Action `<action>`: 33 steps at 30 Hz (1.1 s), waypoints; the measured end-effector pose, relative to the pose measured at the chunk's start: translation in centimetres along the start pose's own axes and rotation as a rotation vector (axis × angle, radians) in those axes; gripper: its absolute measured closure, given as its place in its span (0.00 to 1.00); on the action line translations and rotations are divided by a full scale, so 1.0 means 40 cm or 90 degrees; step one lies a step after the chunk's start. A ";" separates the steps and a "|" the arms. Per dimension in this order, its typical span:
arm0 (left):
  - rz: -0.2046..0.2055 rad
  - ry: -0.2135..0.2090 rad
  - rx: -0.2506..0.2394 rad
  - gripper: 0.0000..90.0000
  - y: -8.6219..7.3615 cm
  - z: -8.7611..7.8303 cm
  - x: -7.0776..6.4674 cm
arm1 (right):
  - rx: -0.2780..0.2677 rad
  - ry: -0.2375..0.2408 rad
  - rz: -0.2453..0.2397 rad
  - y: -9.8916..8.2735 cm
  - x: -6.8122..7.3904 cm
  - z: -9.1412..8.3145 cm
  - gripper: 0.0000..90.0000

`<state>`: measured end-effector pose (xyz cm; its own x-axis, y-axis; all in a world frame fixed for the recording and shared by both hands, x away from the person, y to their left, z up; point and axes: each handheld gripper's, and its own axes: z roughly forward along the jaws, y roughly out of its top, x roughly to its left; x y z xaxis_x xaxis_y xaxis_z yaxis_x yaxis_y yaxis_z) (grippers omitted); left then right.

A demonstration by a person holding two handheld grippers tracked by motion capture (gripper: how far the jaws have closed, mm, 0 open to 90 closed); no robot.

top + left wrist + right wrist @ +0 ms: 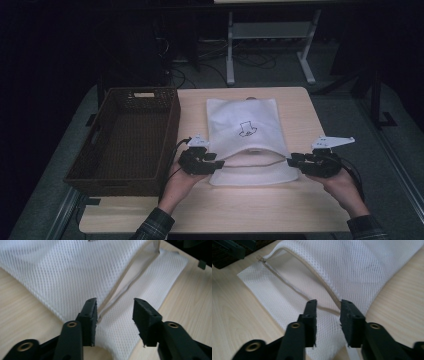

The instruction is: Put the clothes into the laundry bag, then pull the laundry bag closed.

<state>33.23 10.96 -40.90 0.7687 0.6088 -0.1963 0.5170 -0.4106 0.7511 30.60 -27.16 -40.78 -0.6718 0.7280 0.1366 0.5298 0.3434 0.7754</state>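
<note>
White mesh zip bag [248, 131] at frame centre on bench [150, 212]: left hand-held gripper [115, 312] and right hand-held gripper [328, 311] straddle its open zip edge, jaws apart, not clamping.

Dim room, grey floor [345, 125]; white metal frame legs [270, 35], tangled cables [250, 57]; light wooden table [225, 210]

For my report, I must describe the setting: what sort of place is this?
Probably a lab or workshop set up for recording. A small wooden table stands among loose floor cables, with a metal stand behind it in a dark room.
</note>
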 end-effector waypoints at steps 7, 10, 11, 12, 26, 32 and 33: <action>0.004 -0.006 -0.013 0.84 0.037 0.018 0.008 | -0.012 0.005 -0.028 0.050 0.019 0.022 0.96; 0.009 -0.009 -0.015 0.96 0.051 0.025 0.012 | -0.012 0.010 -0.043 0.070 0.023 0.036 0.99; 0.009 -0.012 -0.018 1.00 0.056 0.028 0.013 | -0.015 0.015 -0.046 0.077 0.023 0.041 0.99; 0.009 -0.014 -0.019 1.00 0.063 0.031 0.013 | -0.017 0.019 -0.048 0.083 0.023 0.046 0.99; 0.057 -0.027 -0.031 0.98 0.164 0.129 0.004 | -0.024 0.055 -0.060 0.164 0.021 0.141 0.99; 0.056 -0.027 -0.004 0.97 0.151 0.188 0.008 | 0.003 0.062 -0.064 0.173 0.025 0.189 0.99; 0.056 -0.027 -0.004 0.97 0.151 0.188 0.008 | 0.012 0.059 -0.065 0.169 0.025 0.196 0.99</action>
<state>39.43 3.56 -41.18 0.8262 0.5414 -0.1559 0.4446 -0.4565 0.7707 37.57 -19.48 -40.22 -0.7673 0.6311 0.1141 0.4649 0.4248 0.7768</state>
